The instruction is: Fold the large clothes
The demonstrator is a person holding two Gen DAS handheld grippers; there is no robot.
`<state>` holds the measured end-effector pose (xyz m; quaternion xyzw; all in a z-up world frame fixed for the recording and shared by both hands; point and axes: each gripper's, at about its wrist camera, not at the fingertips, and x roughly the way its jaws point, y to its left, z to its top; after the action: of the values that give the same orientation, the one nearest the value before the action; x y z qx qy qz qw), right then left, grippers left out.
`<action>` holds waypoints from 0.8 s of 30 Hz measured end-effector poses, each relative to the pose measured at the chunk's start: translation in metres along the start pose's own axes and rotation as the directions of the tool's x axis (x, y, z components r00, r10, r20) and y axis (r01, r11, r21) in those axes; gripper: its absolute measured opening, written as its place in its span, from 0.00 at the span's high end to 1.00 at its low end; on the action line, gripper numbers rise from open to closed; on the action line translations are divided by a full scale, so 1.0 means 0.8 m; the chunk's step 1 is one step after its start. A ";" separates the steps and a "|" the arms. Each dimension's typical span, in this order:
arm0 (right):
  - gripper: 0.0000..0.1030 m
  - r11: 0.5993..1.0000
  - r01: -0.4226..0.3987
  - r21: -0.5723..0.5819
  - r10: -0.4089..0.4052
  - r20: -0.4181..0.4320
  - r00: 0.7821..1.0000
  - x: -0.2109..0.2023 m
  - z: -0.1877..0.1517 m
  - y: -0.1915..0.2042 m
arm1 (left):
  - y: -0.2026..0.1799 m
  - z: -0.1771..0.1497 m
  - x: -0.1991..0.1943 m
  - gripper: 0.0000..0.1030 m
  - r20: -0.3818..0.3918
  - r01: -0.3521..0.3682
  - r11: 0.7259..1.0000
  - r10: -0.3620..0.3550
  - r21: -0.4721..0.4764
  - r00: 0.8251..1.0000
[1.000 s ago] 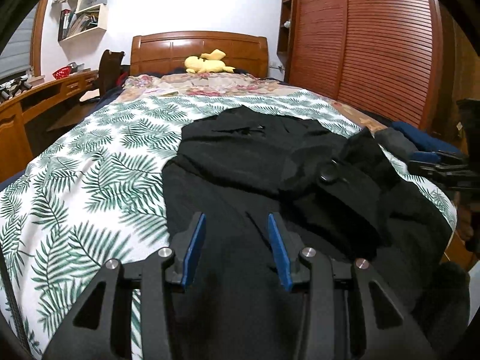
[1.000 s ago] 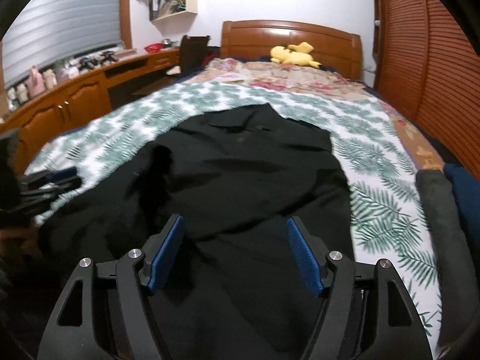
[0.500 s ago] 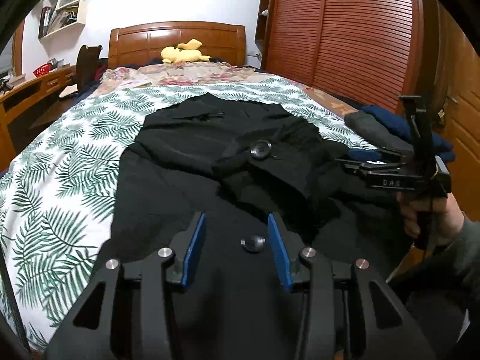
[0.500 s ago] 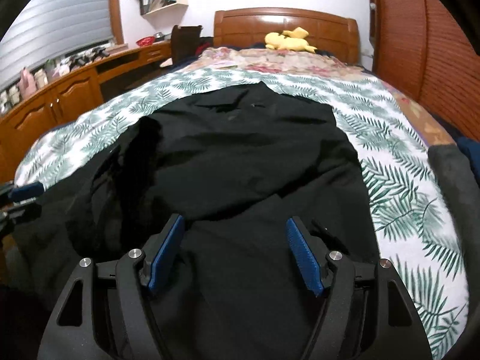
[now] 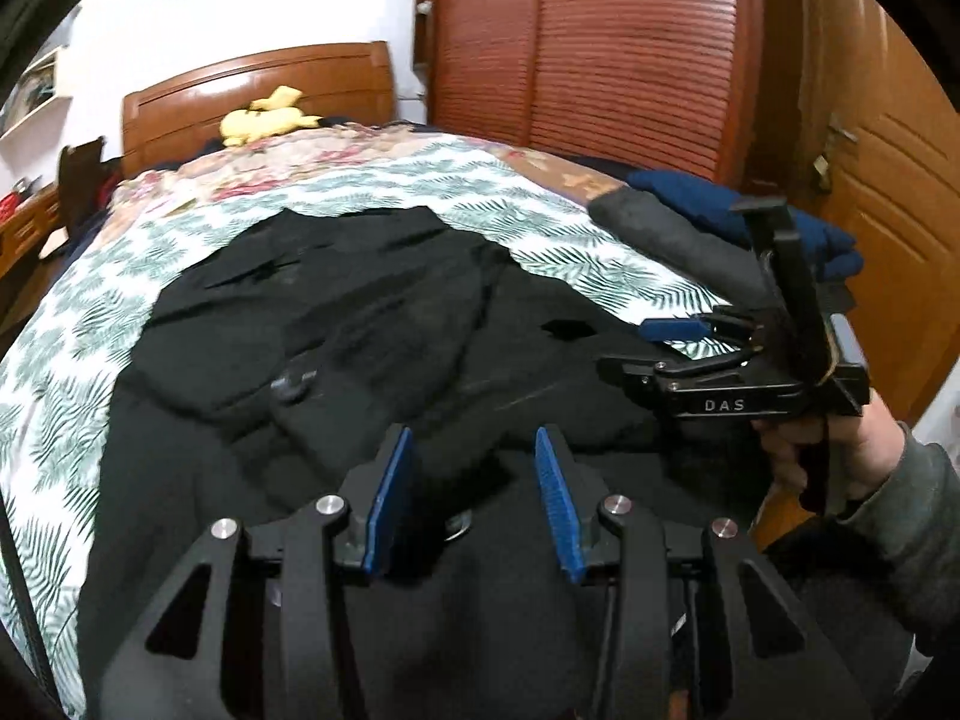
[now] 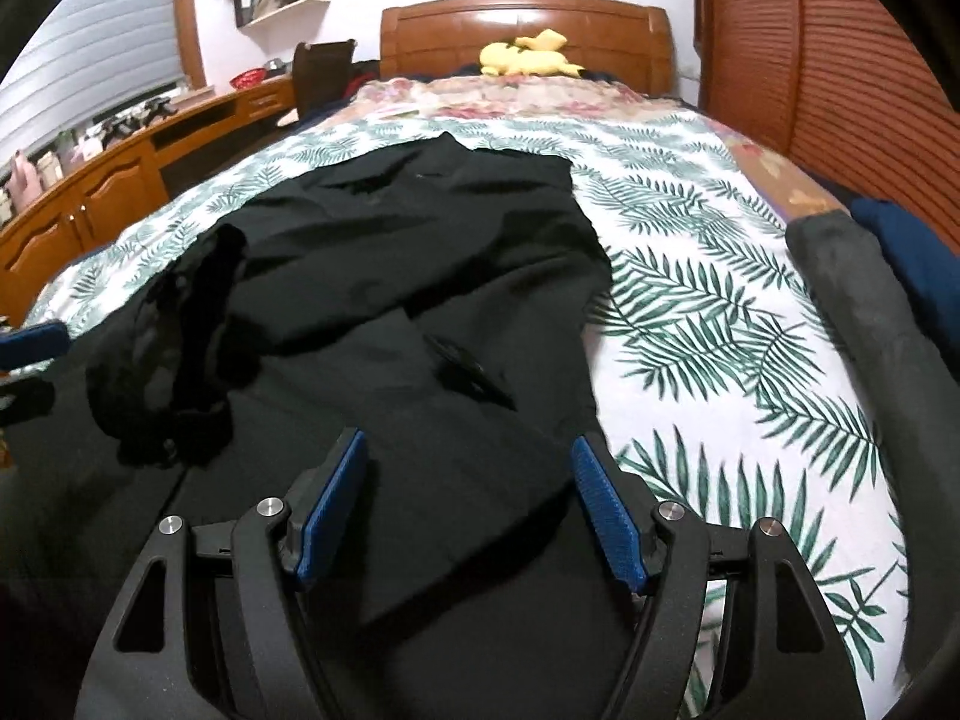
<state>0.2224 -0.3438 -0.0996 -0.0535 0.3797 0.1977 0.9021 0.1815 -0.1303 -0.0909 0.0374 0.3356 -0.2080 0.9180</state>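
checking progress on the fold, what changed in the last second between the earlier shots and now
The left gripper swung right, bringing the right gripper closer in its view. The black coat's bunched sleeve shifted slightly. Both grippers stayed open, holding nothing; the coat stayed spread on the leaf-print bedspread.

Coat (image 6: pixel 420 276) lies on bed (image 6: pixel 690 276), plush toy (image 6: pixel 528 57) behind.

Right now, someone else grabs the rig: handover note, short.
Left gripper: open, empty, over the near part of the black coat.
Right gripper: open, empty, over the coat's near right side.
Coat lies spread on the leaf-print bedspread, collar toward the headboard; its left side is bunched.
Done: laid out, no clean fold visible.
Left: flatten the bunched side, fold. Grey and navy garments sit at the right edge.
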 end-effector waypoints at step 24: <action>0.30 0.998 -0.043 -0.054 0.046 0.059 0.997 -0.031 0.022 0.025 | 0.018 -0.002 0.035 0.93 -0.054 -0.164 0.982 0.170 0.090 0.984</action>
<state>0.2105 -0.3288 -0.0688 -0.0628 0.3481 0.2291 0.9069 0.2056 -0.1269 -0.1113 0.1111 0.3500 -0.1432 0.9191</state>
